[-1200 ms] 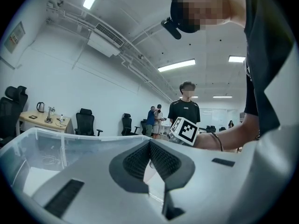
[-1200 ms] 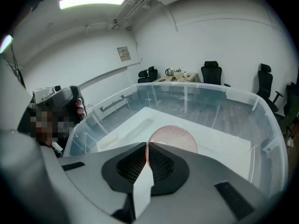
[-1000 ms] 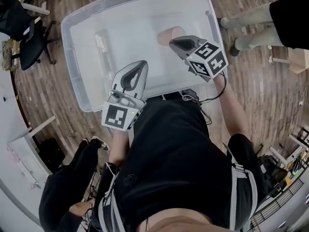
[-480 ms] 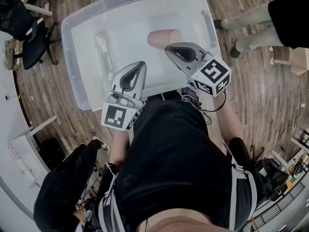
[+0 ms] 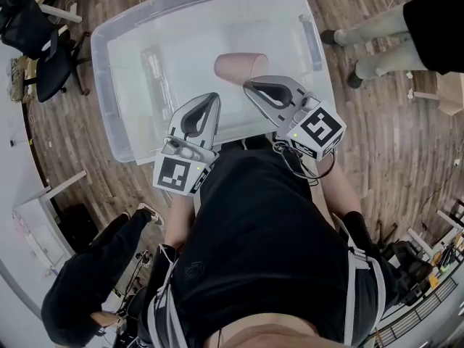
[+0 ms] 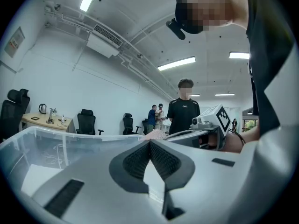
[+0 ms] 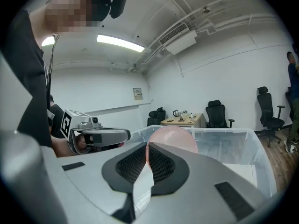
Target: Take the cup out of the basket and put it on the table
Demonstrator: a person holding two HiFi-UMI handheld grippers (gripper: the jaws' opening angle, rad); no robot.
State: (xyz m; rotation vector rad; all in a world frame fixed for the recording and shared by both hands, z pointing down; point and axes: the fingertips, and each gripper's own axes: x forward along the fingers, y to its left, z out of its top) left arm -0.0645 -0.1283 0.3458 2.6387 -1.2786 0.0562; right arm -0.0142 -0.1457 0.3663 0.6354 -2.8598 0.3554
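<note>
Pink cup [image 5: 235, 66] held over the clear basket [image 5: 102, 64]
Right claw [image 5: 249, 85] pinches the cup's rim; left claw [image 5: 213, 97], pressed together, sits nearer, beside it.

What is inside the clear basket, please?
A pink cup, pinched at its rim by the right gripper, and a clear object lying left. The left gripper hides some of its floor.
</note>
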